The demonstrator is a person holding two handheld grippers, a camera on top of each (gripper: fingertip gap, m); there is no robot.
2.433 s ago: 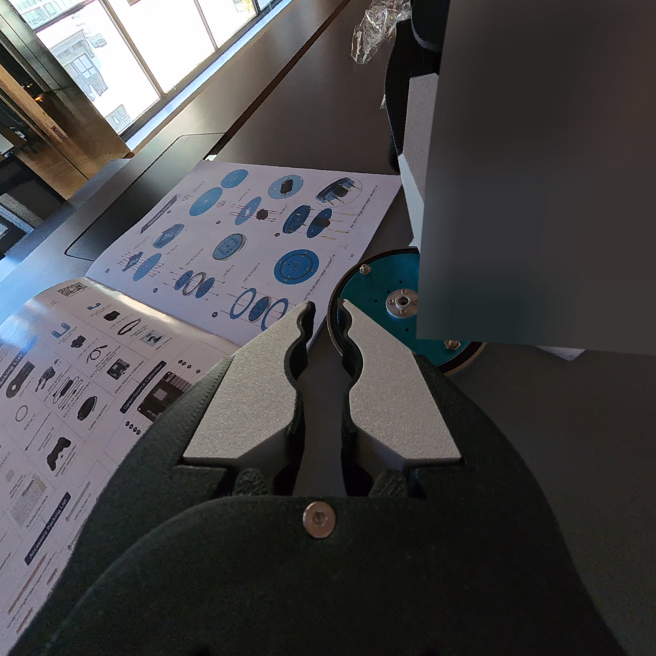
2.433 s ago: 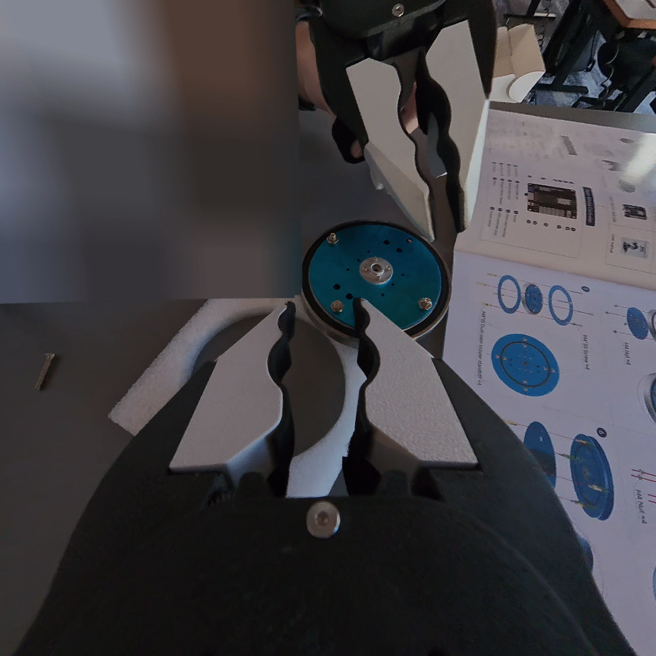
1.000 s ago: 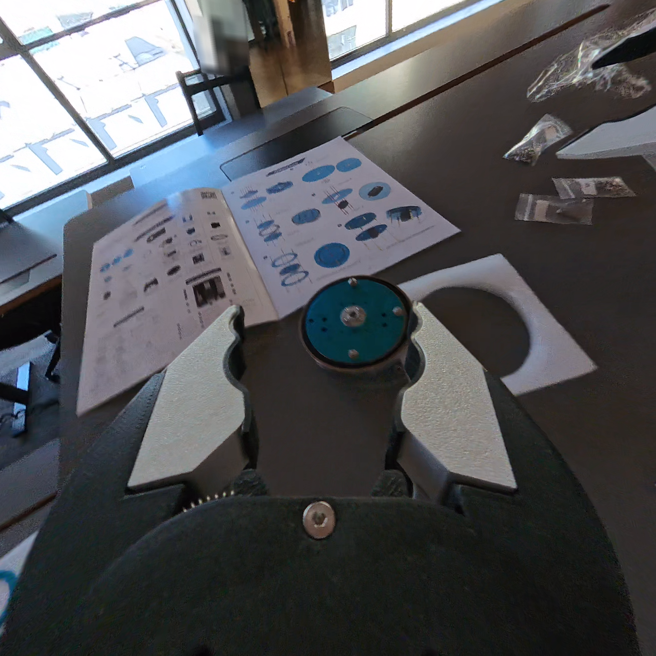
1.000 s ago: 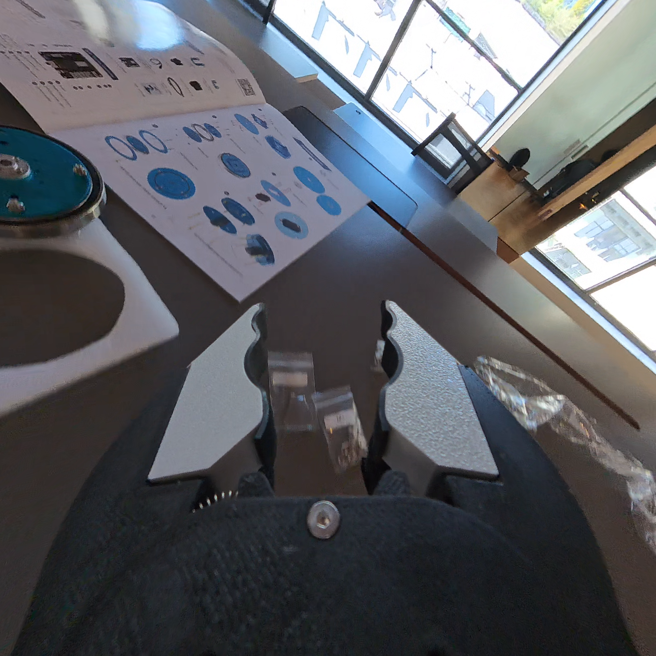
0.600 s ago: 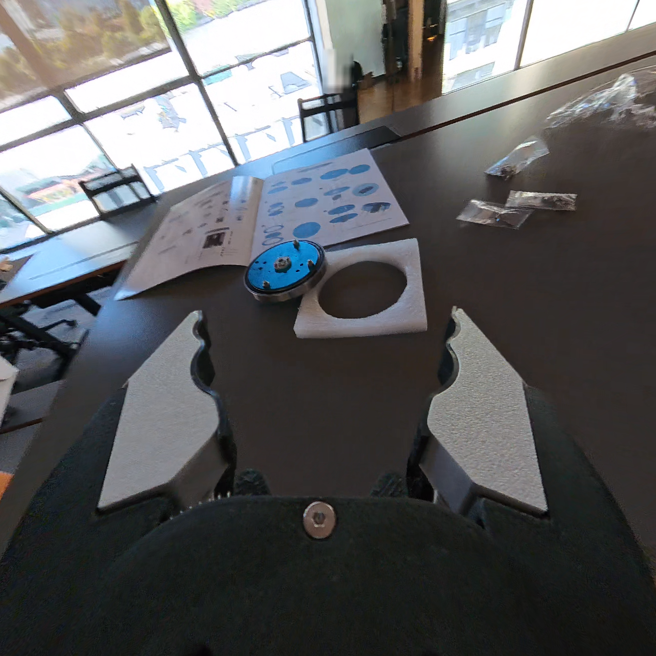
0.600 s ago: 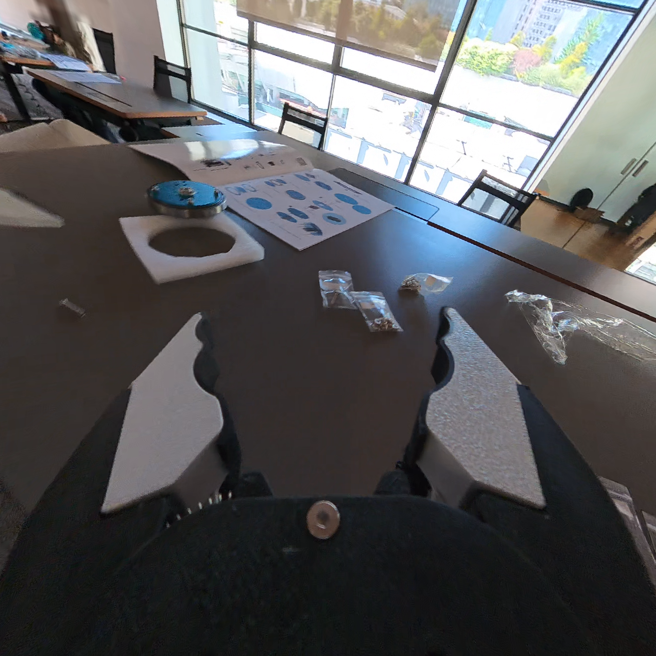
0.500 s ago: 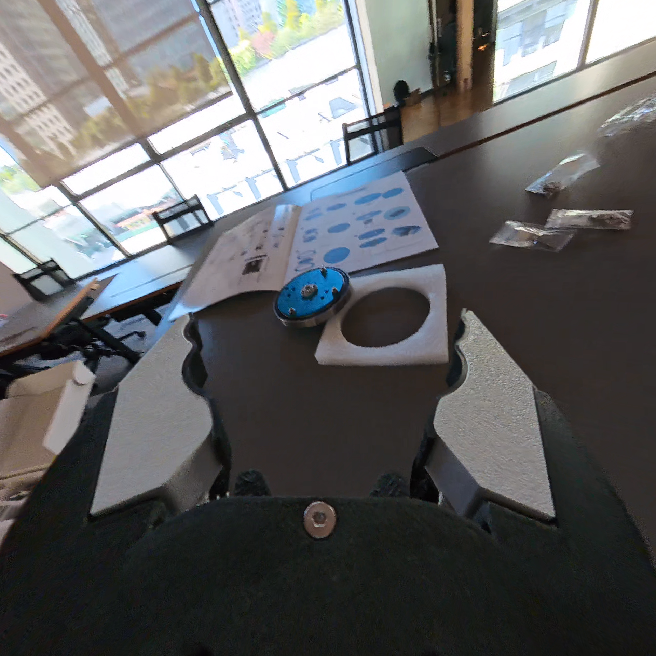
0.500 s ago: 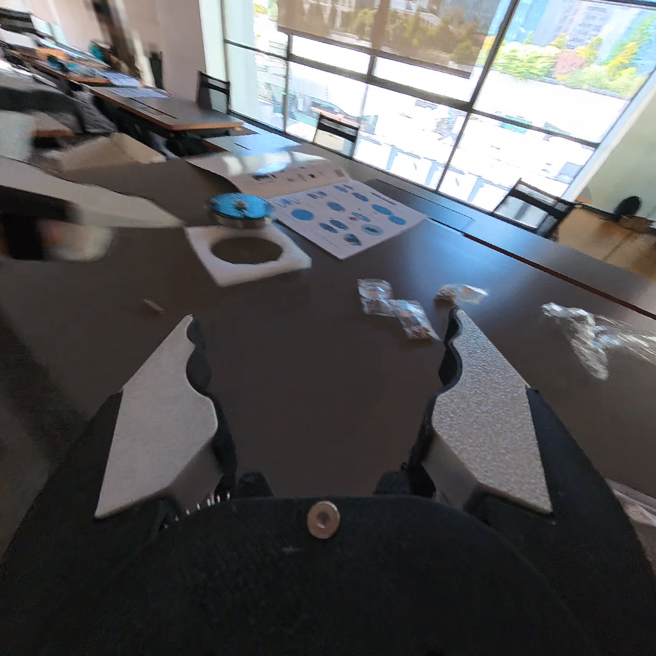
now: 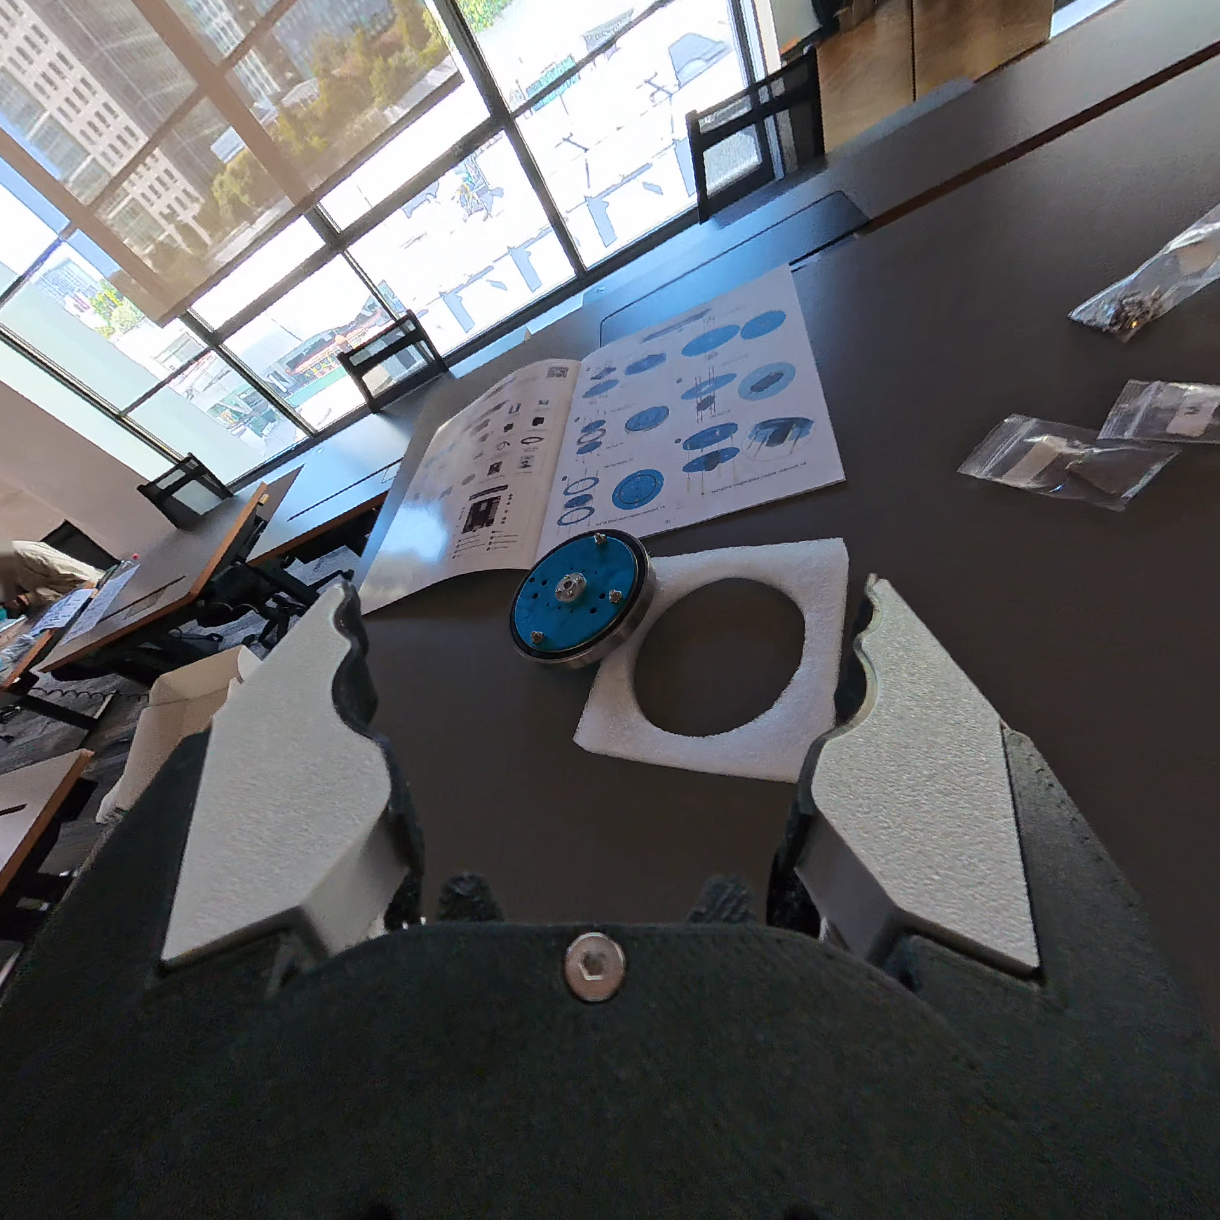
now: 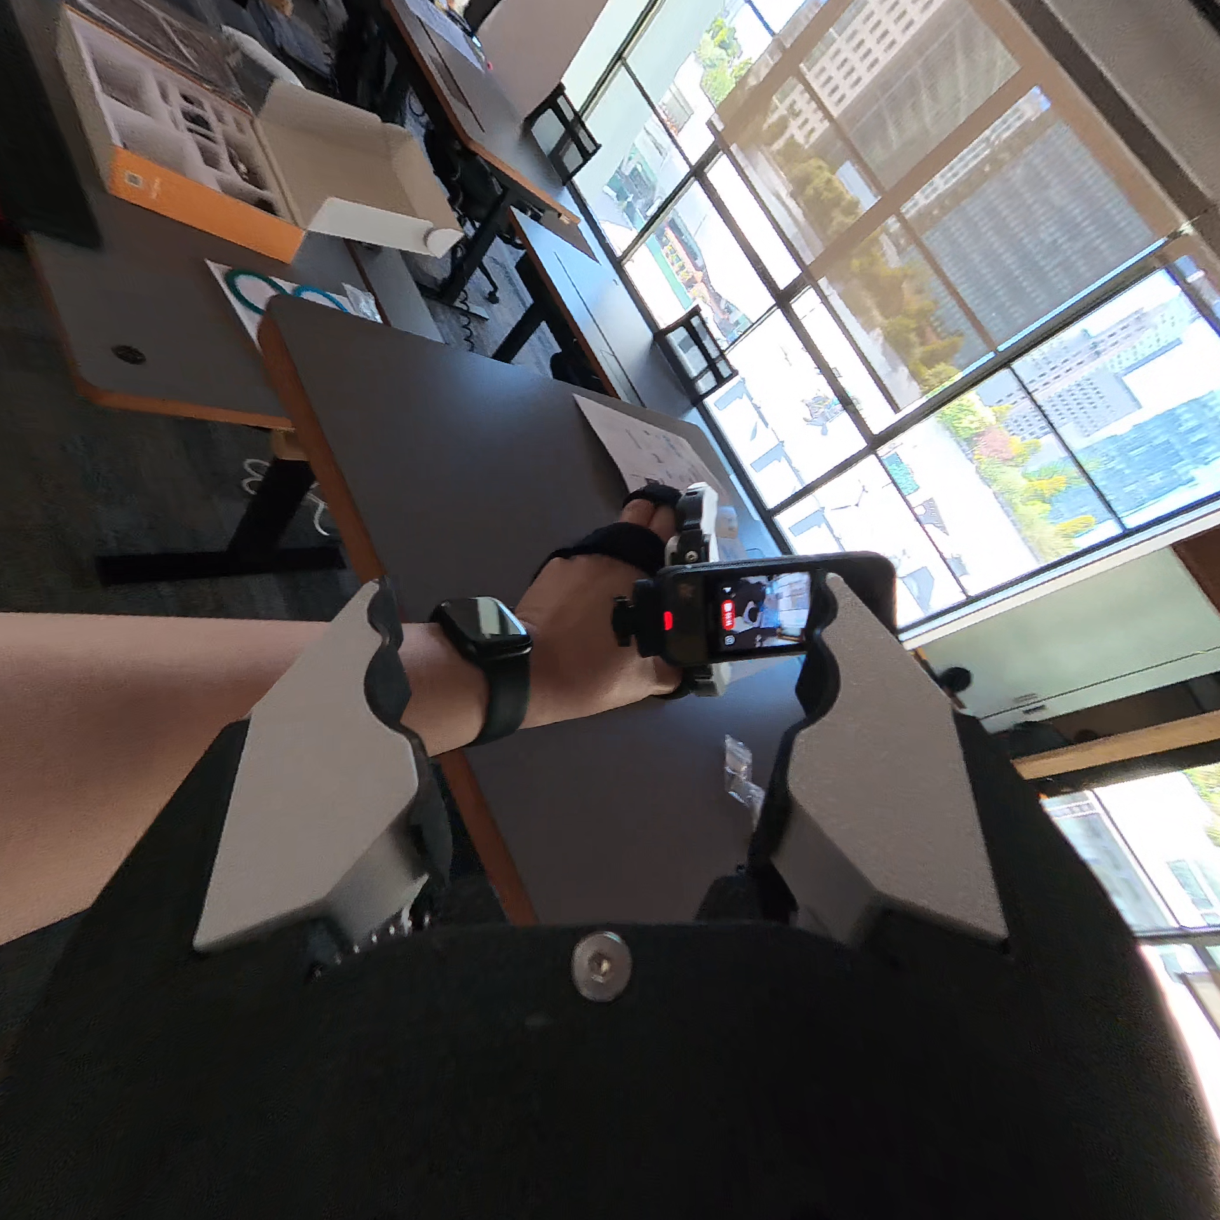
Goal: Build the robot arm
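Observation:
My left gripper is open and empty, held well above the dark table. Ahead of it a blue round disc with a metal rim leans on the corner of a white foam square with a round hole. My right gripper is open and empty, tilted sideways off the table's near edge. Beyond it I see a person's forearm with a black wristwatch and a gloved hand holding the other gripper's camera.
An open instruction booklet lies behind the disc. Small clear bags of hardware lie at the right. More desks, an open white box and large windows surround the table. Across from one pair of fingers to the other is roughly 25 centimetres. To the blue round disc: left tips about 15 centimetres, right tips about 40 centimetres.
Both grippers opened wide and drew back and up from the disc. The right gripper swung round to face the left hand and the room.

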